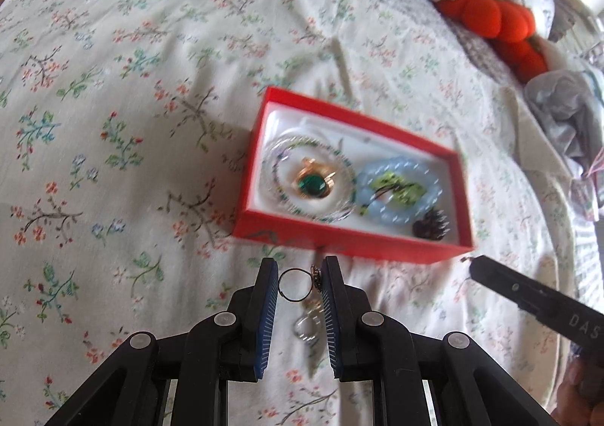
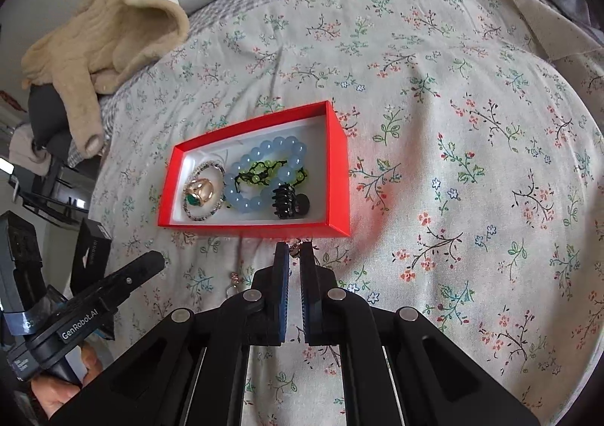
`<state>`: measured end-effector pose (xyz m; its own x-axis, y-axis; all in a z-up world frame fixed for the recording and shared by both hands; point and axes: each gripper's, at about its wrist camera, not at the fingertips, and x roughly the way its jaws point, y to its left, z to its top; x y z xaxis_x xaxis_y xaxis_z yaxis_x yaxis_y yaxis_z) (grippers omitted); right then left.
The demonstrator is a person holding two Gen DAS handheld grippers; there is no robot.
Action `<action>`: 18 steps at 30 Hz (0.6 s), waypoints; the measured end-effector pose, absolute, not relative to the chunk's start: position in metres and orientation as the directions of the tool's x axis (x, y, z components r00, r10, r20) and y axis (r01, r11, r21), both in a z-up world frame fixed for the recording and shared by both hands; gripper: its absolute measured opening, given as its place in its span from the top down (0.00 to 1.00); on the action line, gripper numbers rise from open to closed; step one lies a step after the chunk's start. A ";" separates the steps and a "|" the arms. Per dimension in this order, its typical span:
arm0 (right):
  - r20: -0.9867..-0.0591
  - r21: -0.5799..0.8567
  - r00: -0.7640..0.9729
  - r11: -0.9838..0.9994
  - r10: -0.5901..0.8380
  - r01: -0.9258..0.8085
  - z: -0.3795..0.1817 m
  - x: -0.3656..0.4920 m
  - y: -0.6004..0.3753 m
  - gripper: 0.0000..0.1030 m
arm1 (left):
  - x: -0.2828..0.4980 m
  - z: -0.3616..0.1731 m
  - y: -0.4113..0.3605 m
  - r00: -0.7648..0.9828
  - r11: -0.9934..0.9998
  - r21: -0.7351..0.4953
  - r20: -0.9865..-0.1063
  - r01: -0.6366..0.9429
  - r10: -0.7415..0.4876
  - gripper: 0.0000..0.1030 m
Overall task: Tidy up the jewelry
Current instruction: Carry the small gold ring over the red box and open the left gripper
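Note:
A red jewelry box (image 1: 339, 243) (image 2: 336, 162) lies on the floral bedspread. It holds a beaded bangle (image 1: 349, 177) around a gold ring with a green stone (image 1: 313, 184) (image 2: 200, 192), a blue bead bracelet (image 1: 400, 192) (image 2: 264, 173), a green-and-black piece (image 1: 396, 190) and a dark hair claw (image 1: 430, 228) (image 2: 290, 205). My left gripper (image 1: 298, 284) is shut on a thin wire ring (image 1: 296, 284) just before the box. My right gripper (image 2: 295, 252) is shut on a small jewelry piece (image 2: 295, 249) at the box's near wall.
Another small ring or earring (image 1: 307, 326) (image 2: 232, 284) lies on the bedspread under my left gripper. A beige garment (image 2: 109, 26) lies far left; red plush (image 1: 494, 14) and pillows lie at the far right edge. The right gripper's tip (image 1: 490, 275) shows in the left view.

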<state>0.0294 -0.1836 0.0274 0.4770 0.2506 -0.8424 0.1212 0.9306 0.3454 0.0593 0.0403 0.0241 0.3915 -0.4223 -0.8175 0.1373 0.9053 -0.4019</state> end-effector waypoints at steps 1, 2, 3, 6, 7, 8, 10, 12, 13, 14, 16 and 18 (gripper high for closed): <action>-0.837 0.346 0.486 0.931 0.250 0.117 0.030 0.028 -0.184 0.95 | 0.061 0.025 0.038 0.396 0.900 -0.413 -0.809 0.143 -0.434 0.83; -0.832 0.347 0.495 0.931 0.250 0.113 0.033 0.027 -0.184 0.95 | 0.062 0.026 0.035 0.401 0.894 -0.422 -0.800 0.151 -0.446 0.83; -0.828 0.347 0.503 0.931 0.249 0.111 0.034 0.027 -0.184 0.95 | 0.064 0.027 0.031 0.407 0.891 -0.427 -0.794 0.157 -0.452 0.83; -0.822 0.349 0.514 0.930 0.245 0.114 0.036 0.028 -0.185 0.95 | 0.070 0.028 0.020 0.424 0.882 -0.439 -0.775 0.172 -0.469 0.83; -0.822 0.352 0.514 0.928 0.246 0.119 0.036 0.029 -0.186 0.95 | 0.072 0.028 0.016 0.429 0.879 -0.443 -0.770 0.175 -0.473 0.83; -0.822 0.356 0.514 0.926 0.247 0.125 0.035 0.029 -0.187 0.95 | 0.074 0.028 0.013 0.431 0.878 -0.444 -0.767 0.179 -0.475 0.82; -0.822 0.363 0.513 0.922 0.248 0.135 0.034 0.030 -0.190 0.95 | 0.078 0.024 0.005 0.433 0.883 -0.433 -0.771 0.182 -0.468 0.82; -0.821 0.367 0.513 0.919 0.249 0.142 0.034 0.031 -0.193 0.95 | 0.081 0.019 -0.001 0.431 0.894 -0.409 -0.784 0.182 -0.446 0.82; -0.821 0.367 0.514 0.919 0.248 0.144 0.034 0.031 -0.195 0.95 | 0.082 0.018 -0.003 0.438 0.900 -0.396 -0.787 0.184 -0.436 0.82; -0.821 0.367 0.515 0.919 0.246 0.146 0.034 0.031 -0.196 0.95 | 0.083 0.017 -0.004 0.441 0.903 -0.386 -0.789 0.187 -0.428 0.82; -0.821 0.367 0.515 0.918 0.245 0.148 0.034 0.032 -0.199 0.95 | 0.084 0.015 -0.006 0.446 0.907 -0.376 -0.790 0.192 -0.422 0.82; -0.822 0.366 0.515 0.919 0.244 0.148 0.034 0.032 -0.201 0.95 | 0.086 0.013 -0.007 0.450 0.910 -0.365 -0.791 0.196 -0.414 0.82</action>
<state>0.0324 -0.2010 0.0337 0.5147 0.2440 -0.8219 0.1484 0.9188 0.3657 0.0855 -0.0071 0.0131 0.4500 -0.4139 -0.7913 0.1962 0.9103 -0.3646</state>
